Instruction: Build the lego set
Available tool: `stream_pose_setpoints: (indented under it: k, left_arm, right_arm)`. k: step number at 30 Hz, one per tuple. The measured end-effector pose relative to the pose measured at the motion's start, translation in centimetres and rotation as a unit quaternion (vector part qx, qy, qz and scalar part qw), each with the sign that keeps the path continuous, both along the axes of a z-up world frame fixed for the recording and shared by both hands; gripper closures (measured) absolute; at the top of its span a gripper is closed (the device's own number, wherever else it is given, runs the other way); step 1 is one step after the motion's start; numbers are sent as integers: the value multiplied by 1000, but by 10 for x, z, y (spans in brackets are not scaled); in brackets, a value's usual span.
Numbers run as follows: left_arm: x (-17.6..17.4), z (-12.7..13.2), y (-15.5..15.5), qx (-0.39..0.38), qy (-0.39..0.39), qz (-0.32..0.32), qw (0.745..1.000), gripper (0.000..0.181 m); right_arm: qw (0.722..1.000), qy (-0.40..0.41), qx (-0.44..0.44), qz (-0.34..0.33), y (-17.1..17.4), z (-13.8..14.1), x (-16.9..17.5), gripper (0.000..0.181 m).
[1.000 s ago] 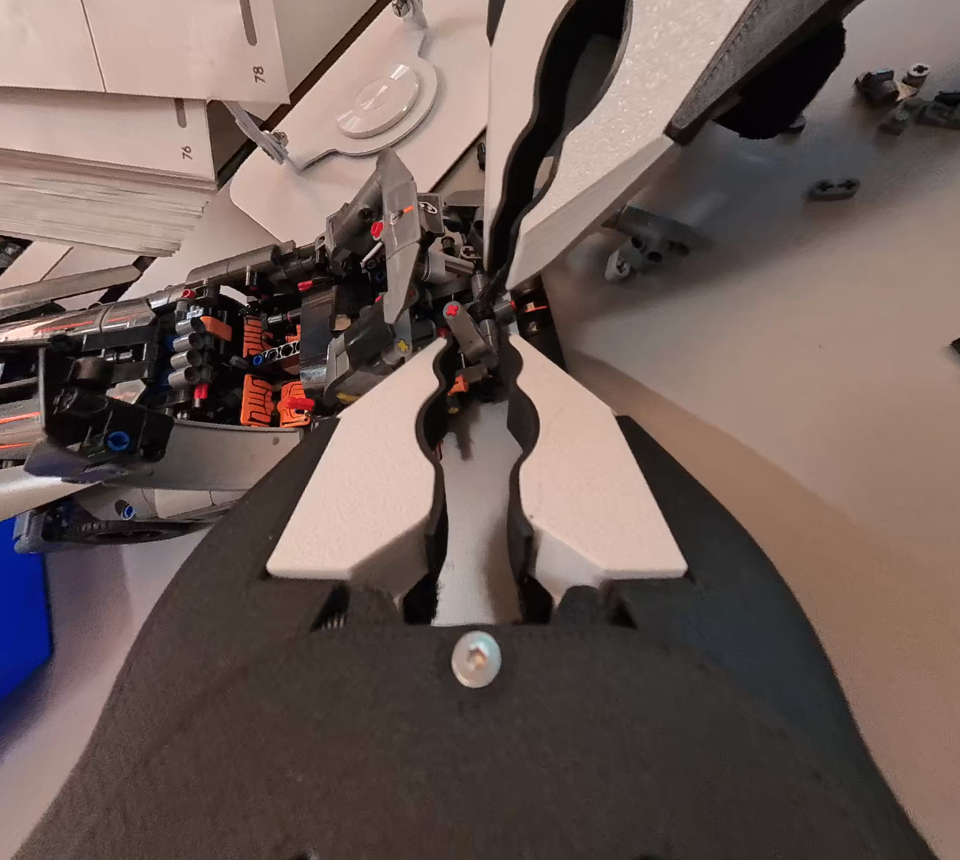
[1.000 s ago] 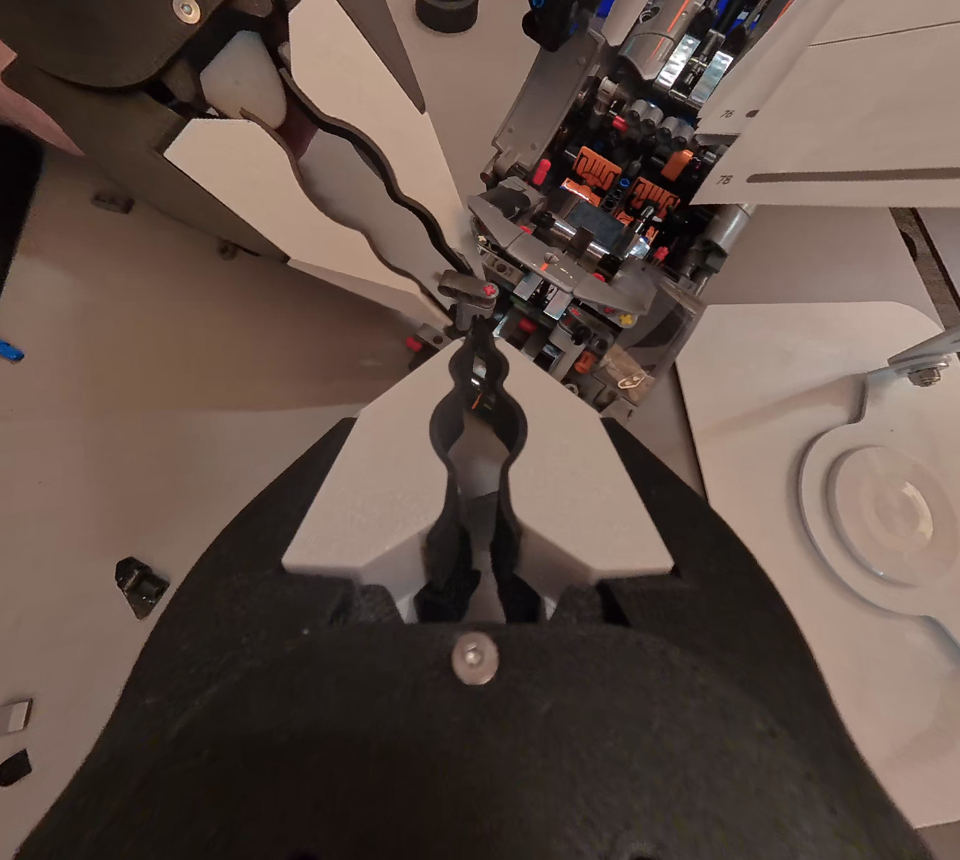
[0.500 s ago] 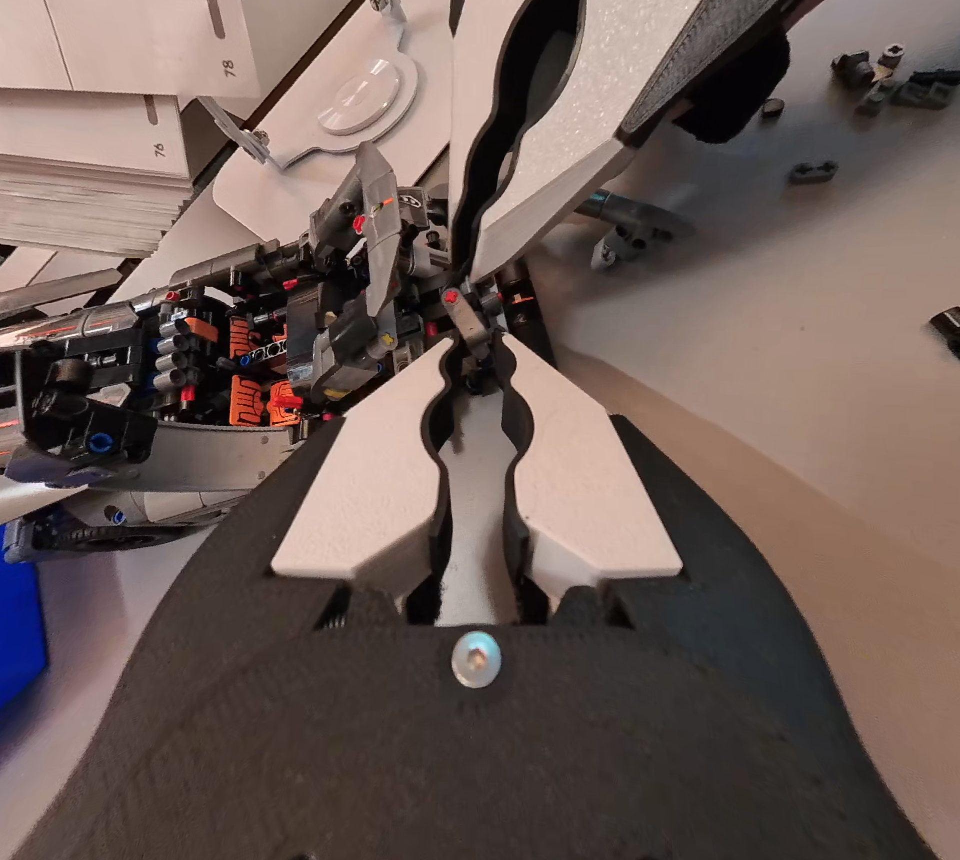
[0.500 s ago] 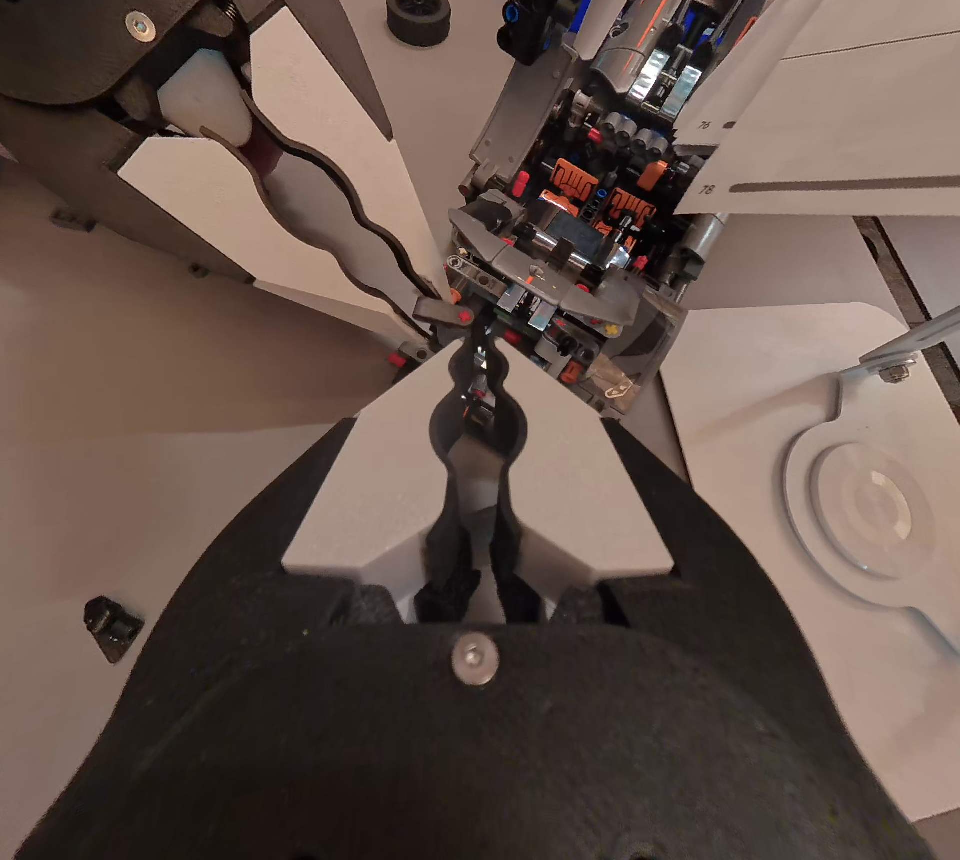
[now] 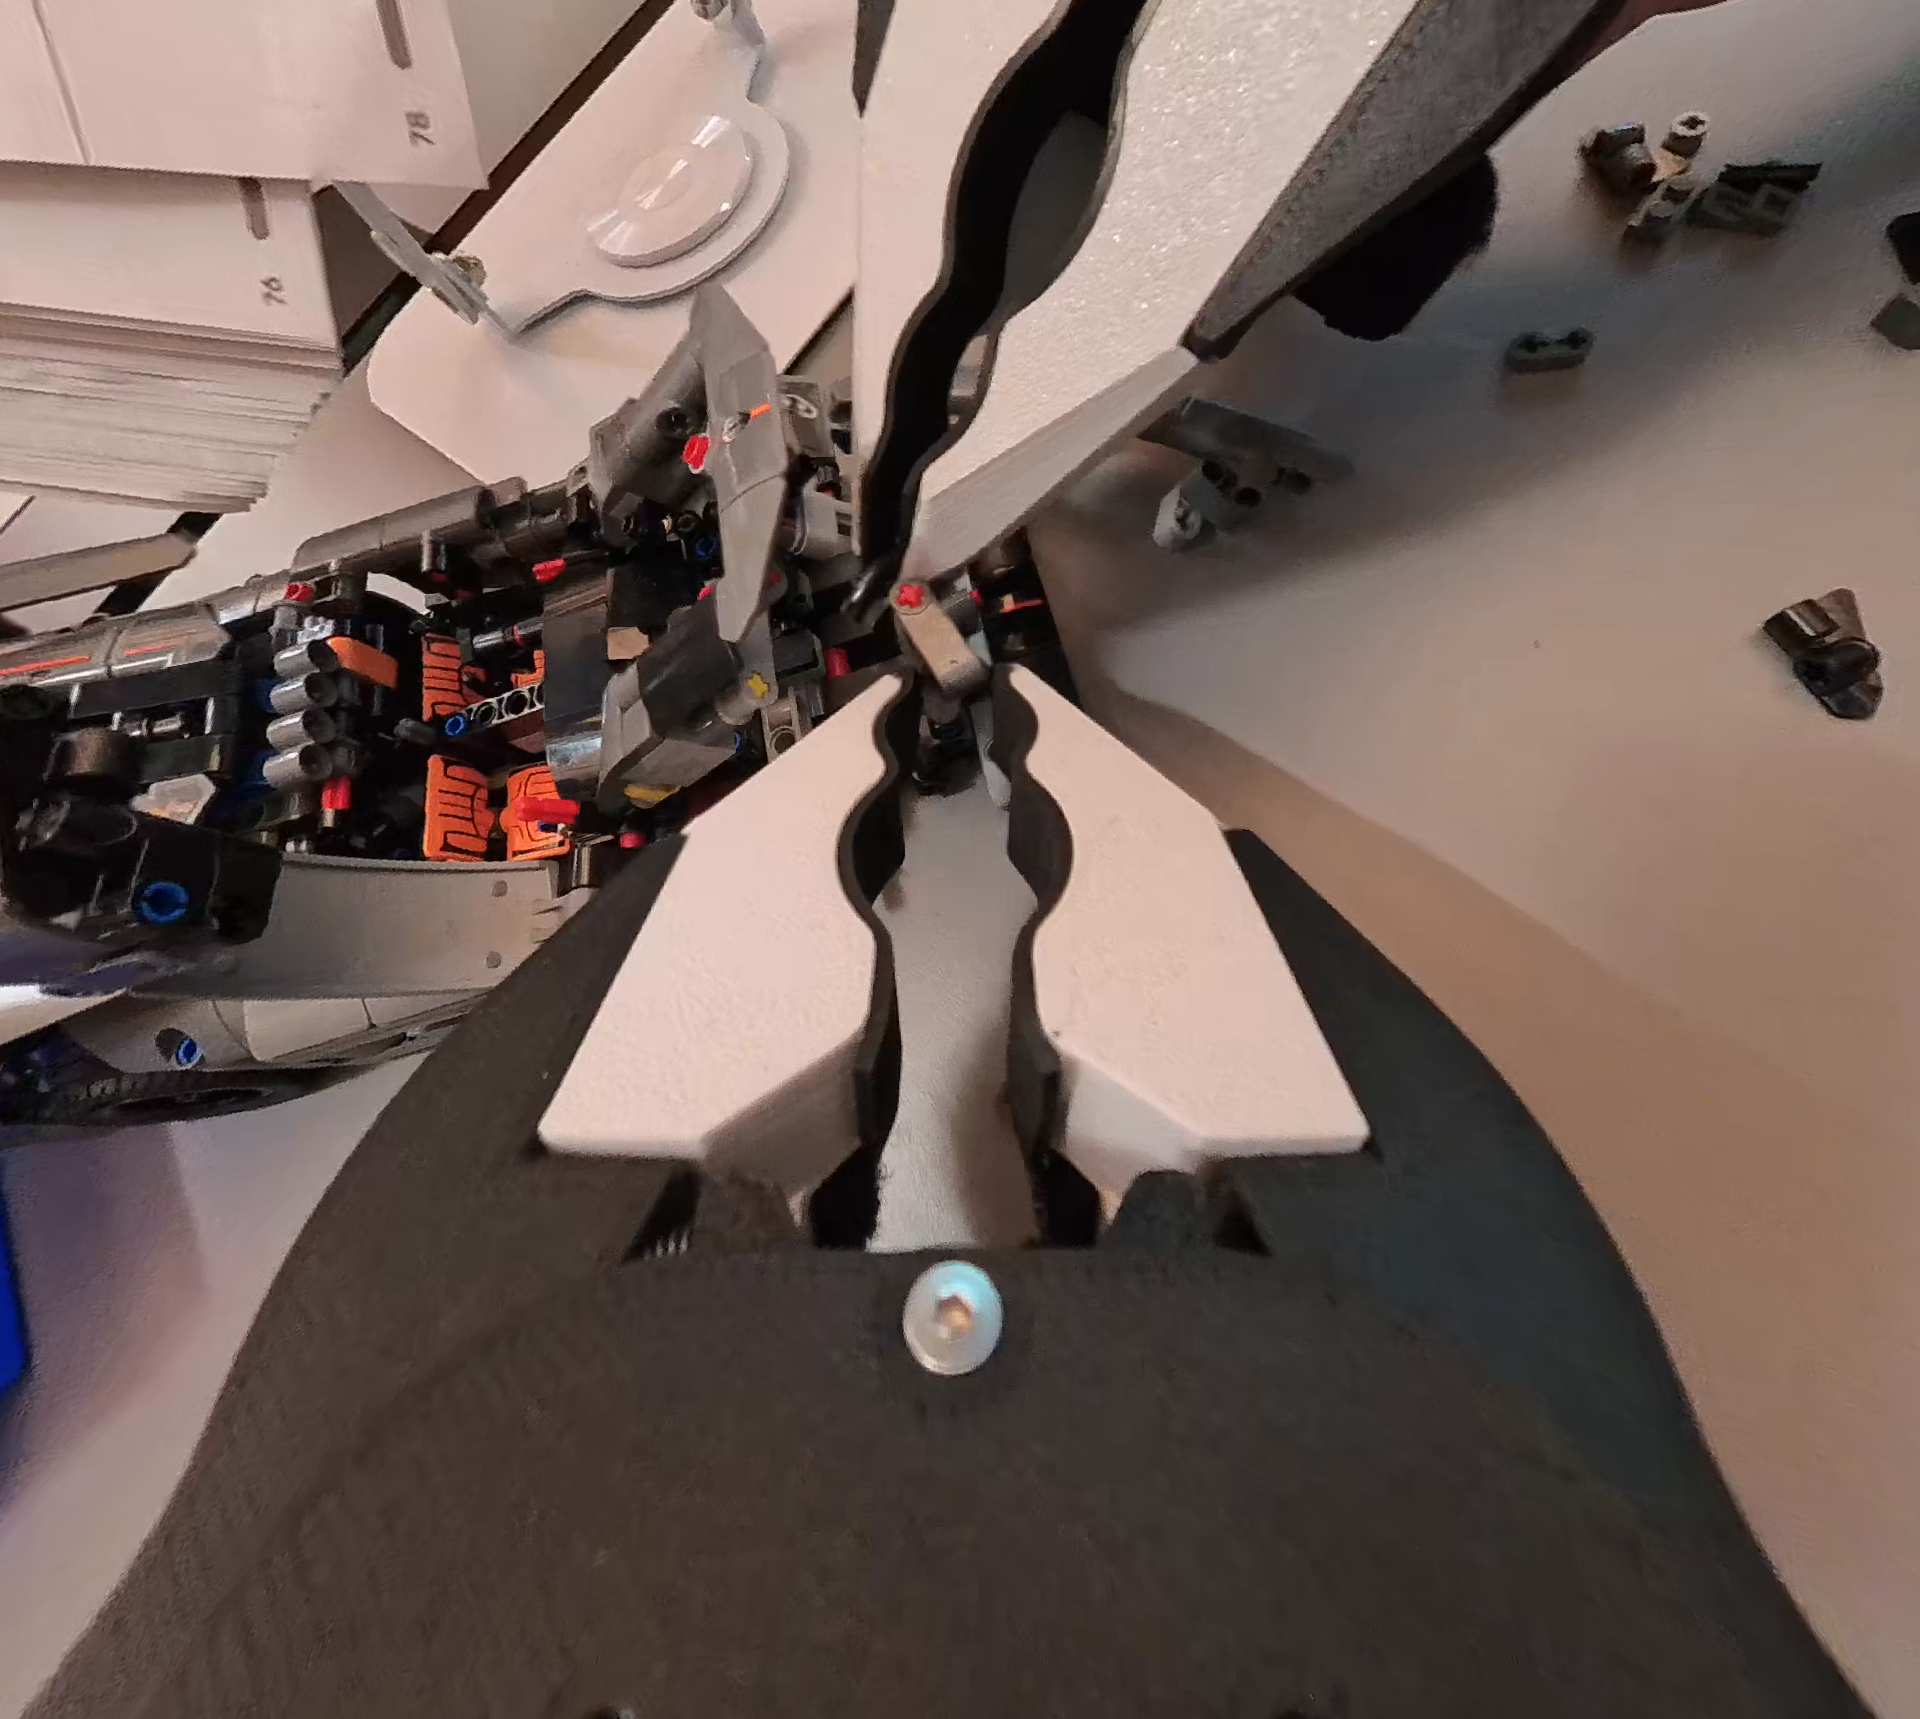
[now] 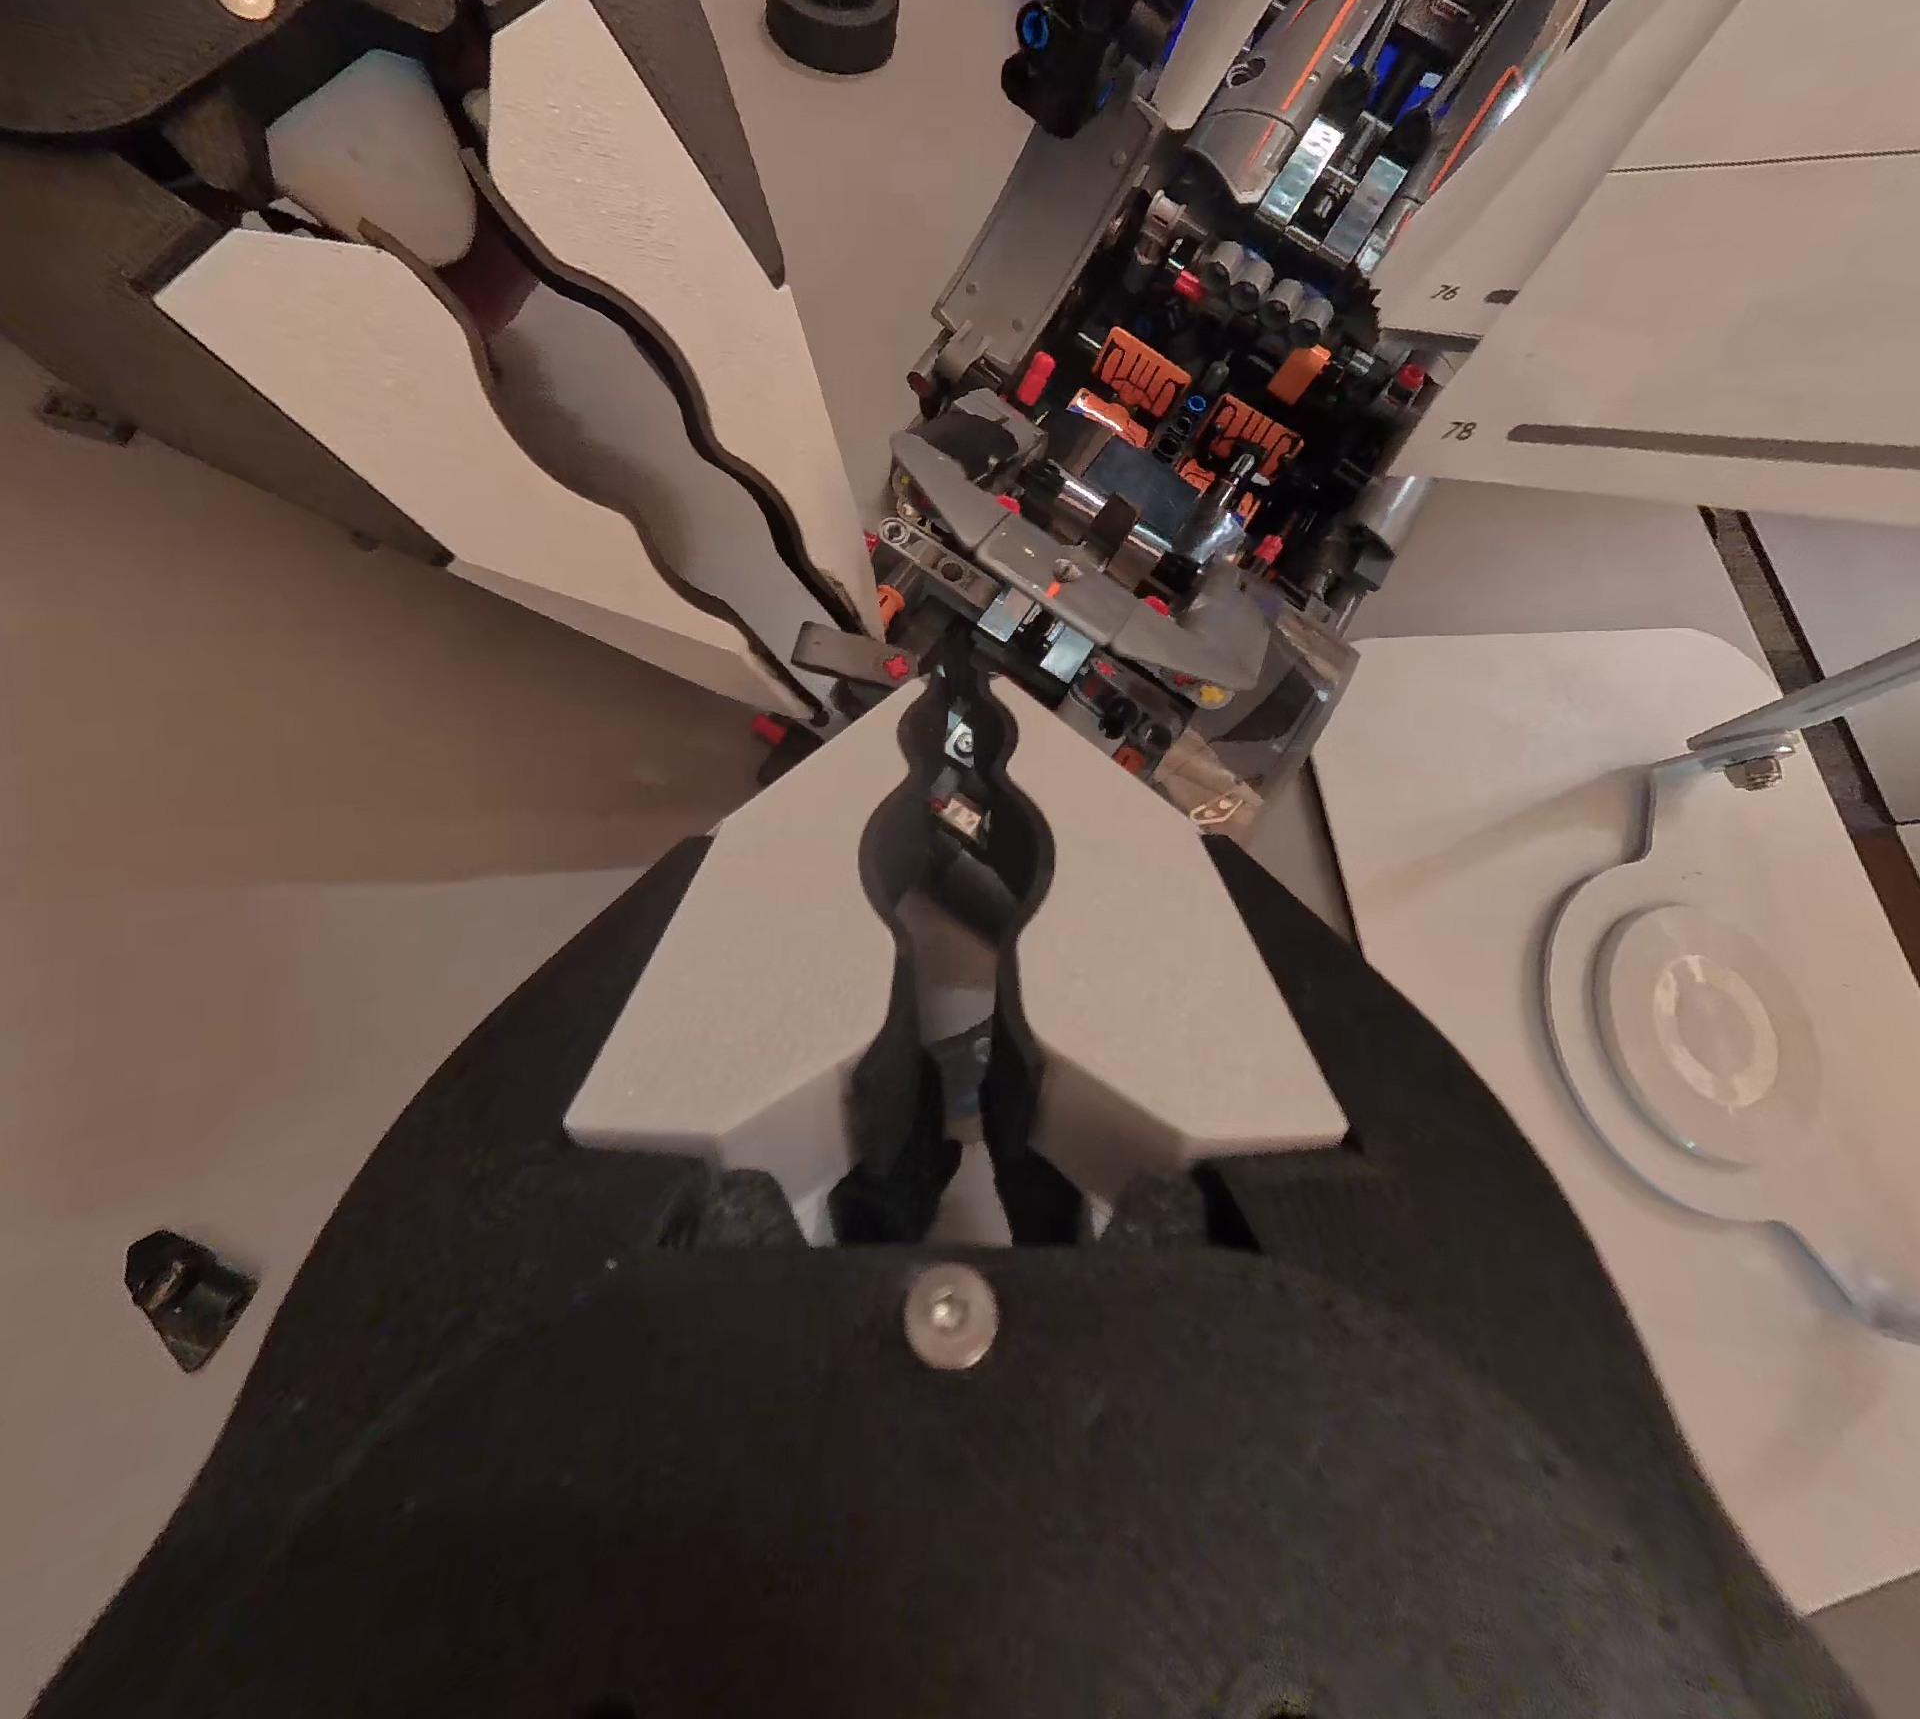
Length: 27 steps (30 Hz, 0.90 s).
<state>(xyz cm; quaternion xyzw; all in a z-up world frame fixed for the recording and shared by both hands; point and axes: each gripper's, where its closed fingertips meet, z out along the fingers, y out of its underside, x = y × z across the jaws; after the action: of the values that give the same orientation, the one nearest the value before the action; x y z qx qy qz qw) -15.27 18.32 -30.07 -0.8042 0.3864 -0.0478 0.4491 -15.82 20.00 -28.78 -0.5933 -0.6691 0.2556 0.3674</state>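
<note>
At frame centre: grey lever piece (image 5: 935, 641) | long axis toward left gripper (image 5: 951, 698), nipped nearly closed | right gripper (image 6: 961, 682) tips pinched together at lego car (image 6: 1174, 464), hold unclear

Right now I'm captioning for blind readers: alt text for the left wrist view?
Two white-fingered grippers, left gripper and right gripper, meet tip to tip at a small grey lever on a grey-and-orange Lego car; loose dark pieces dot the white table.

White magnifier stand (image 5: 665, 189) on the pale table (image 5: 1558, 838).
</note>
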Motion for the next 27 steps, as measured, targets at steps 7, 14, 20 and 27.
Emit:
stream_pose_setpoints:
  k: [7, 14, 20, 27]
  left_arm:
    - [-3, 2, -8, -13, 5, -23, 1000, 175]
    - [-3, 1, -9, -10, 8, -27, 1000, 177]
    - [-4, 2, -8, -11, -7, -22, 1000, 178]
    - [-13, 2, -3, -17, -18, 3, 1000, 181]
  right_arm:
    - [1000, -14, -2, 21, -7, -1, 2, 180]
    - [1000, -15, -3, 19, -9, -2, 2, 180]
    - [1000, -8, -4, 15, -8, -1, 1, 180]
    - [1000, -10, -5, 9, -4, -2, 3, 180]
